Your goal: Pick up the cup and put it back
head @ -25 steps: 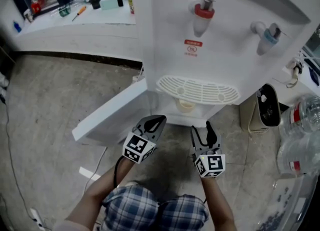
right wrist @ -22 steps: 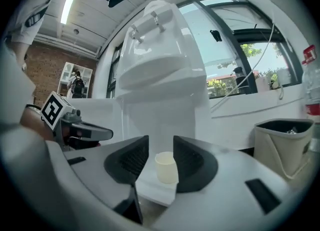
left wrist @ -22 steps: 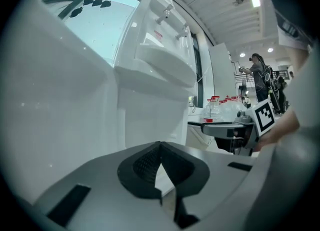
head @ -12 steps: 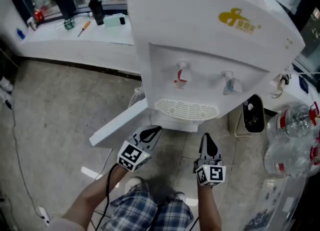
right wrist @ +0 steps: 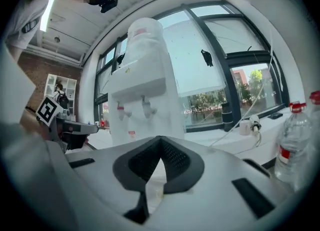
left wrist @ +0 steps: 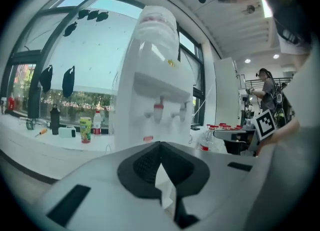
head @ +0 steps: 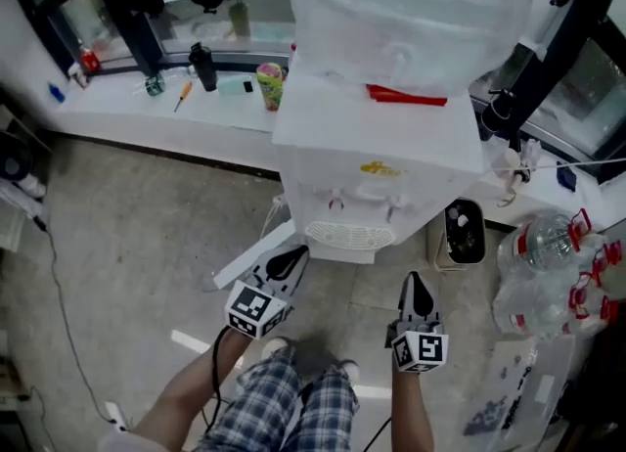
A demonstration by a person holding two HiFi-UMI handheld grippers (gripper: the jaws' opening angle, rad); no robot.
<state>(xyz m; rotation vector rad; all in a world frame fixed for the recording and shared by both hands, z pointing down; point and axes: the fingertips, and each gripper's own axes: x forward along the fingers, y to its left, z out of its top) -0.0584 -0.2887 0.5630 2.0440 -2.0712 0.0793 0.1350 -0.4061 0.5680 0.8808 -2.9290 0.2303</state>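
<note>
Both tongs are clenched shut on nothing. The left gripper [head: 291, 260] and the right gripper [head: 417, 289] sit side by side, pointing at the tall white plastic water dispenser [head: 377, 161] straight ahead. No cup shows in any view. Best guess is it's tucked behind the open white cabinet door [head: 256, 252] under the white slotted drip tray [head: 347, 236]. That puts it ahead and lower, with the left gripper nearer.

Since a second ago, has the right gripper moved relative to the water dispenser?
Yes. The right gripper has drawn back from the water dispenser's drip tray, toward the person.
</note>
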